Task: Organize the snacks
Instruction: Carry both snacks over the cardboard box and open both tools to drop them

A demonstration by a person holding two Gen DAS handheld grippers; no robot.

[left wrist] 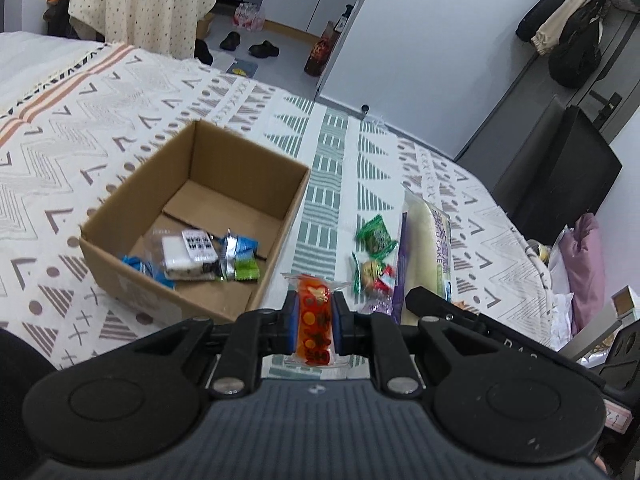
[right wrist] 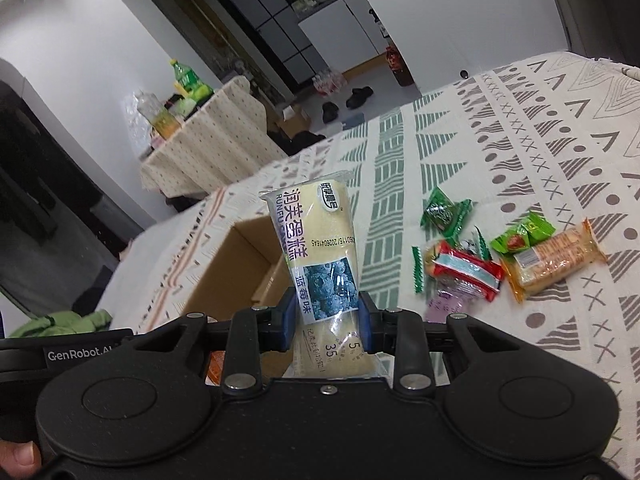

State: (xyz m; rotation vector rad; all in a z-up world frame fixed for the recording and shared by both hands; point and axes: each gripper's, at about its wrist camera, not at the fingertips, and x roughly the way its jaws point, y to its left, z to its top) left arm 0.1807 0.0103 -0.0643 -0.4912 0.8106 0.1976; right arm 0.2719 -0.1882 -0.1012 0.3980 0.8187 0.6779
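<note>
Left gripper point(left wrist: 314, 322): closed on an orange spotted snack packet point(left wrist: 316, 320), held upright between the blue pads, long axis running along the fingers.

Right gripper point(right wrist: 328, 320): closed on a blueberry cake packet point(right wrist: 316, 256), gripped low on its body, long axis standing up and away from the fingers, tilted slightly left.

Cardboard box point(left wrist: 132, 216): open-topped, resting on the patterned bedspread point(left wrist: 80, 128). Ahead and to the left of the left gripper, its near corner just beside the fingertips. Ahead-left of the right gripper too, partly hidden behind the cake packet. Already holds a white packet and several small blue and green ones.

Loose snacks: green candy packet point(right wrist: 446, 212), red-wrapped snack point(right wrist: 464, 270) and orange cracker pack point(right wrist: 554, 260) lie ahead and to the right of the right gripper, clustered, some touching.

Judgement: both held packets are bound for the box. The left gripper appears nearer; a short move forward-left should clear the rim.
</note>
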